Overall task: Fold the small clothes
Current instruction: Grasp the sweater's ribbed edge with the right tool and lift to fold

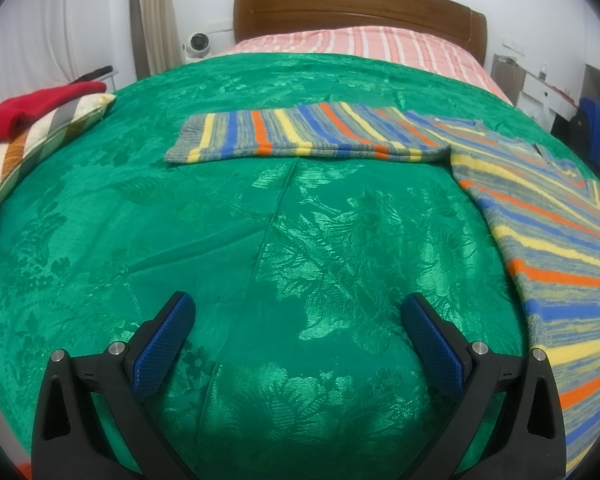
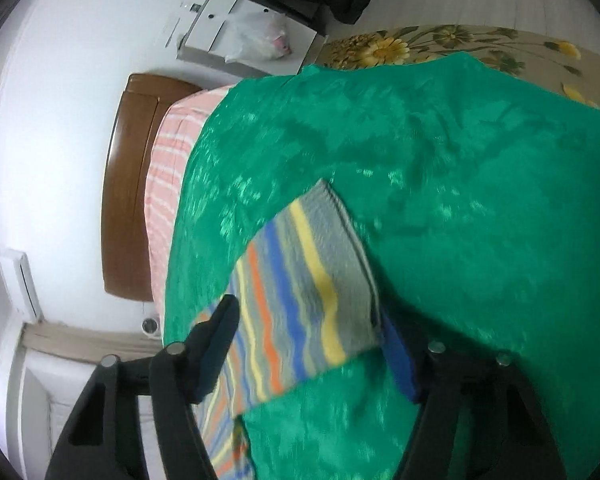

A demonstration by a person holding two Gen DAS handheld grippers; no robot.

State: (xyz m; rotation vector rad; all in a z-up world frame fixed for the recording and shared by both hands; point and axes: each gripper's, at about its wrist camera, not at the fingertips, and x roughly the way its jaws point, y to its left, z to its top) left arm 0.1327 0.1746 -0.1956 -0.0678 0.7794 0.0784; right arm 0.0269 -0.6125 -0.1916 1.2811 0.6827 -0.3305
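While no writing reads anywhere, striped sweater on green bedspread.

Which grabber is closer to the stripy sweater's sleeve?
Right. The right gripper is right at the sleeve, its cuff lying between the open fingers. The left gripper is far back over the bare green blanket.

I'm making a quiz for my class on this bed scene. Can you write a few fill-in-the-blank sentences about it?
1. The striped sweater lies on a ____ bedspread.
2. The headboard is made of ____.
3. The left hand-held gripper is open with ____ between its fingers.
4. The garment on the pillow is ____.

Missing words: green; wood; nothing; red
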